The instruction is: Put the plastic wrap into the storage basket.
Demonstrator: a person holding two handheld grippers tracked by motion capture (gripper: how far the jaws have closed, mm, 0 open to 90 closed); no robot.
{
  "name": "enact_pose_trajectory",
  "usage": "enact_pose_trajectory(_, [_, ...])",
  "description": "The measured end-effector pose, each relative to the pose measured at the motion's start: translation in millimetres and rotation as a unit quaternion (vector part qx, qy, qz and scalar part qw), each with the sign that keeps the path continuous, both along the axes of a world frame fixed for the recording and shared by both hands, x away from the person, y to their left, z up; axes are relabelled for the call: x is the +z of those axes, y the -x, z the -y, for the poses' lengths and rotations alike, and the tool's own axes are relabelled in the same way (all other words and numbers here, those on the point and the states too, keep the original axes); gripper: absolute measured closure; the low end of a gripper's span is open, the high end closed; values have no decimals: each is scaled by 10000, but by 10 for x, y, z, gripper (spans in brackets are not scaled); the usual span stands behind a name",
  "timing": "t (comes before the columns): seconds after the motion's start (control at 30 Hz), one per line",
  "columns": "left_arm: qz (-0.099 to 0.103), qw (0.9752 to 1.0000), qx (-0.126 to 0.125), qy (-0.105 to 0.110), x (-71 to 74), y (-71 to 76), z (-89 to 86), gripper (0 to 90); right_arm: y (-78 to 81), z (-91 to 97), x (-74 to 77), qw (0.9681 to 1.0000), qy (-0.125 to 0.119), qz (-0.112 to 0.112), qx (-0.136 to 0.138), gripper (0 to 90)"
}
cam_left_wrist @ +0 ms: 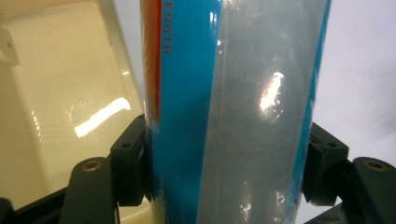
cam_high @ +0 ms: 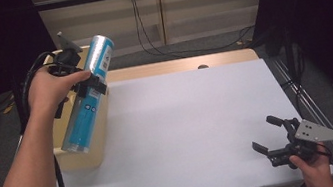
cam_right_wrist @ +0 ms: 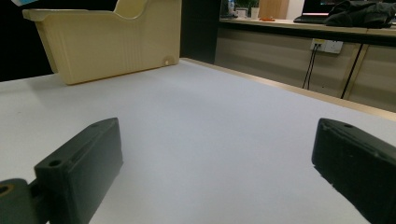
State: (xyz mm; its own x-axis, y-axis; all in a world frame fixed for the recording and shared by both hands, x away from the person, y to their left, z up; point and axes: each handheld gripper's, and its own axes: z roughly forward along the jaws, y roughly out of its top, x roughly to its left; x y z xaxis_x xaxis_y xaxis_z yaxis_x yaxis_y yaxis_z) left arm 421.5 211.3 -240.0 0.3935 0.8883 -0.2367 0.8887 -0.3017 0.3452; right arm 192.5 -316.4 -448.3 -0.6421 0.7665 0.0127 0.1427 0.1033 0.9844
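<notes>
A tall blue and silver can [cam_high: 88, 96] hangs tilted above the cream plastic bin [cam_high: 84, 159] at the table's left edge. My left gripper [cam_high: 88, 87] is shut on the can's middle, its black jaws pressed to both sides of the can [cam_left_wrist: 233, 112]. The bin's inside [cam_left_wrist: 65, 102] lies just behind the can in the left gripper view. At the front right corner of the table my right gripper [cam_high: 269, 134] is open, nothing between its fingers [cam_right_wrist: 79, 168], and it points across the white tabletop toward the bin [cam_right_wrist: 107, 42].
White sheet [cam_high: 190, 125] covers most of the wooden table. Cables hang down the wall behind the table [cam_high: 144, 31]. A metal rail [cam_high: 320, 115] runs along the table's right side.
</notes>
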Motion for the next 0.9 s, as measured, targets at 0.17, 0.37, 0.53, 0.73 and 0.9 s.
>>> enact_pose_trajectory(0.17, [-15,9999,149,-28,-58,20,-137,322,-4,5,0,10000,12,17,8,14])
enact_pose_trajectory(0.37, [-109,9992,379,-59,-130,48,-361,322,-3,16,-2,10000,-5,4,-21,15])
enact_pose_trajectory(0.53, [-187,9985,504,-81,-178,85,-520,322,-6,6,1,10000,-2,4,-11,14])
enact_pose_trajectory(0.73, [-247,9980,571,-54,-240,109,-623,322,-10,-8,3,10000,1,11,-4,14])
enact_pose_trajectory(0.9, [-268,9976,627,-91,-296,107,-623,322,-9,1,1,10000,-9,4,-13,14])
